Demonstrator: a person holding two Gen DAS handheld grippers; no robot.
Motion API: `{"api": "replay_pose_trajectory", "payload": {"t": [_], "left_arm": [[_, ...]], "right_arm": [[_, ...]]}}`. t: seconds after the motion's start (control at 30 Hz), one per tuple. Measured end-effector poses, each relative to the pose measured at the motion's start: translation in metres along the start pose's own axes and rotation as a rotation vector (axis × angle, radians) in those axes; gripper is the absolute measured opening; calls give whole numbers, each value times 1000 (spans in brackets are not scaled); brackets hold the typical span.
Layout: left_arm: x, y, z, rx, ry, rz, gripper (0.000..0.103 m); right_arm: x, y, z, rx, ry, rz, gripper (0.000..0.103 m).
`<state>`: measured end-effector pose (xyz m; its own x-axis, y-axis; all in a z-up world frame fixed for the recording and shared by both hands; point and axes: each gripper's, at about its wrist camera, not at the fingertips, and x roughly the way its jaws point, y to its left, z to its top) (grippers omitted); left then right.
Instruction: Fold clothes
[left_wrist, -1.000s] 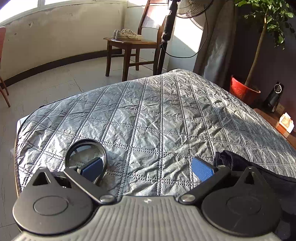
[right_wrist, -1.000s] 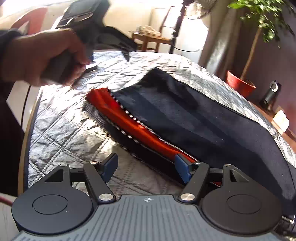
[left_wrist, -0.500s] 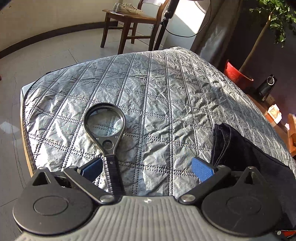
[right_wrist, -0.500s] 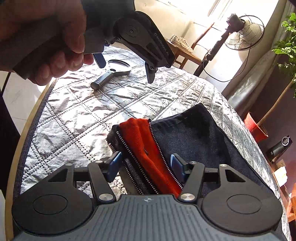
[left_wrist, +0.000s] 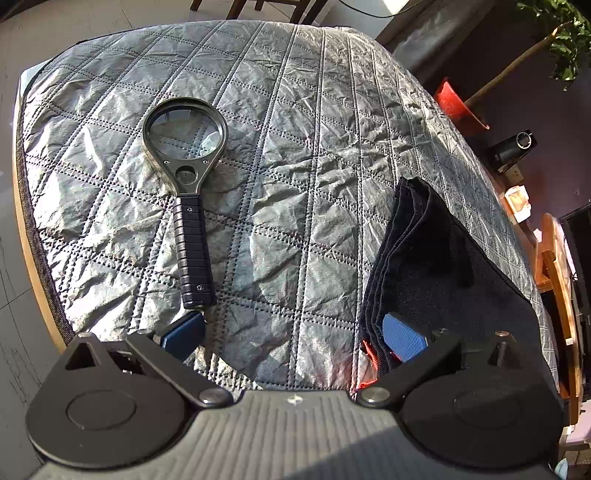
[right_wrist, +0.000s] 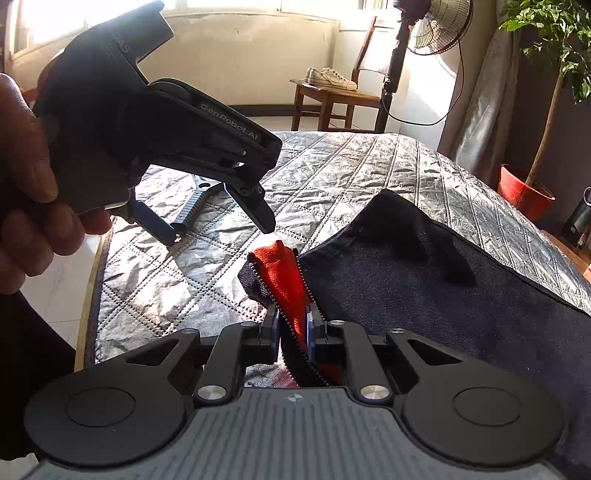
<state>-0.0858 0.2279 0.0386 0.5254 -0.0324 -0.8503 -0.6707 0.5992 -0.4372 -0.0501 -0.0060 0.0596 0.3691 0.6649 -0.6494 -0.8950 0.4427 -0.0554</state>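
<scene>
Your right claw (right_wrist: 291, 332) is pinched narrow on the zipper edge of the dark jacket (right_wrist: 461, 295), gripping the black fabric together with its red lining (right_wrist: 284, 273). The jacket lies folded on the right side of the quilted silver surface (left_wrist: 295, 147), with its corner lifted near the claw. Your left claw (left_wrist: 295, 332) hangs wide apart over the surface, holding nothing; its right fingertip (left_wrist: 404, 334) sits over the jacket's near edge. A magnifying glass (left_wrist: 186, 177) lies flat to the left of the jacket, well apart from it.
</scene>
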Motion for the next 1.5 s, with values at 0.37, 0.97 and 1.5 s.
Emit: {"api": "replay_pose_trajectory", "payload": {"t": [0.37,0.97,1.5], "left_arm": [[33,-43,8,-41,135,-146,102],[65,-46,-1,-176,205,-294,31],[69,-31,1,-87,206,-308,7]], "right_arm": [[-3,-6,-5,47,-22,13,18],[-7,-24,-20,196,-69,23,27],[-147,-195,-129,875,-196,-552,84]]}}
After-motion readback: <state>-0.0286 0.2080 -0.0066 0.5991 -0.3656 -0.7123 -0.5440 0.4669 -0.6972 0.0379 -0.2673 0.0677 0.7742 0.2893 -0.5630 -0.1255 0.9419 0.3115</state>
